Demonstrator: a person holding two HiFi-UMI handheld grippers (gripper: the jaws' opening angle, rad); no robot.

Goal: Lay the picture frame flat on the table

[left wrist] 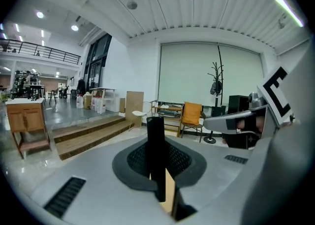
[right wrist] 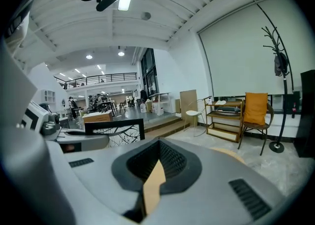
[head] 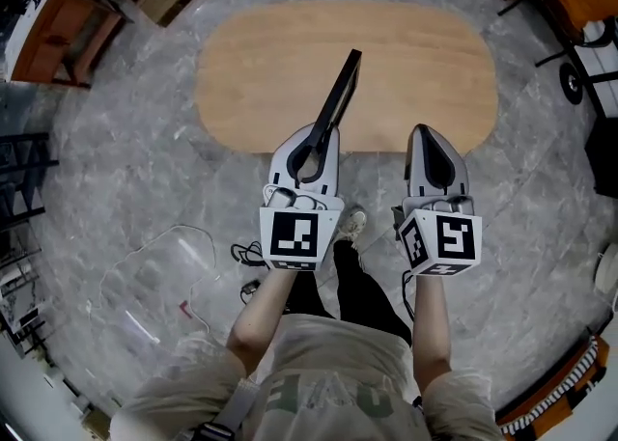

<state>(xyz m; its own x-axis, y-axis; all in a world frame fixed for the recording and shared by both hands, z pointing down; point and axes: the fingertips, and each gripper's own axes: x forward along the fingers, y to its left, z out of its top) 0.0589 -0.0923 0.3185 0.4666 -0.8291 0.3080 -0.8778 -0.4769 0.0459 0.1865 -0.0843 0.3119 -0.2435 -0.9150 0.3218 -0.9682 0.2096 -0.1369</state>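
A: Where is the frame (head: 340, 96)?

B: In the left tongs (head: 322, 132), which are closed on its lower end. The black frame runs up and away from them, leaning to the right, out over the near edge of the oval wooden tabletop (head: 425, 63). From above it shows edge-on, so it is not lying flat.

A: Does it touch the tabletop?

B: That cannot be told from above. In the left gripper view the frame is a dark upright bar pinched between the two grey jaws, with a sliver of pale wood beside its foot.

A: And the right tongs (head: 429, 132)?

B: Their jaws are drawn together with nothing between them. Only a narrow strip of the wooden top shows through the slit. They hang just beside the left tongs, at the same near edge, apart from the frame.

A: Can the picture itself be seen?

B: In the right gripper view, yes. It shows bare dark branches on a light ground inside a black border, off to the left behind the body of the left tongs.

A: The surroundings?

B: A grey marbled floor (head: 126, 159) lies round the tabletop, with a thin cable (head: 179, 241) on it at the person's left. An orange chair (left wrist: 191, 113) and a coat stand (left wrist: 216, 79) are by the far wall, and wooden steps (left wrist: 88, 135) are at the left.
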